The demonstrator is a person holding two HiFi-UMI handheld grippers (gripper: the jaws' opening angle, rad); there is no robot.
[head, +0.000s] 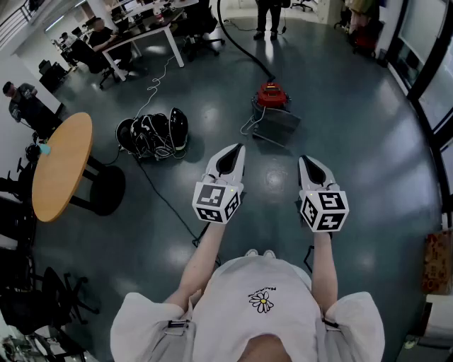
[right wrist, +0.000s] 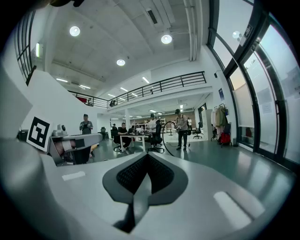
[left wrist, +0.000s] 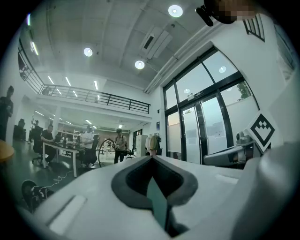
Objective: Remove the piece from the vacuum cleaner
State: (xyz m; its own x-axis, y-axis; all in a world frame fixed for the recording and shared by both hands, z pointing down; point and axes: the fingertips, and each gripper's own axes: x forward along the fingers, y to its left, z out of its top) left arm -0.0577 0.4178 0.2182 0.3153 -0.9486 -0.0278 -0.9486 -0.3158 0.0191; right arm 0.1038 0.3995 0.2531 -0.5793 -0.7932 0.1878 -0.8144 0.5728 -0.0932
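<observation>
A small red vacuum cleaner [head: 271, 94] stands on the dark floor ahead of me. Its black hose [head: 241, 42] runs away toward a standing person [head: 269, 18]. A dark grey flat part [head: 276, 126] lies against its near side. My left gripper [head: 237, 147] and right gripper [head: 304, 159] are held side by side in the air, short of the vacuum, both pointing at it. Both are shut with nothing between the jaws. In the left gripper view the left gripper [left wrist: 151, 158] hides the vacuum. The right gripper [right wrist: 147, 154] does the same in the right gripper view, where only the hose [right wrist: 166, 136] shows.
A round wooden table [head: 64, 166] stands at the left. A pile of black gear [head: 152, 133] lies on the floor, with a cable [head: 166, 205] trailing toward me. Desks with seated people [head: 106, 39] fill the far left. Glass doors [left wrist: 206, 131] line the right side.
</observation>
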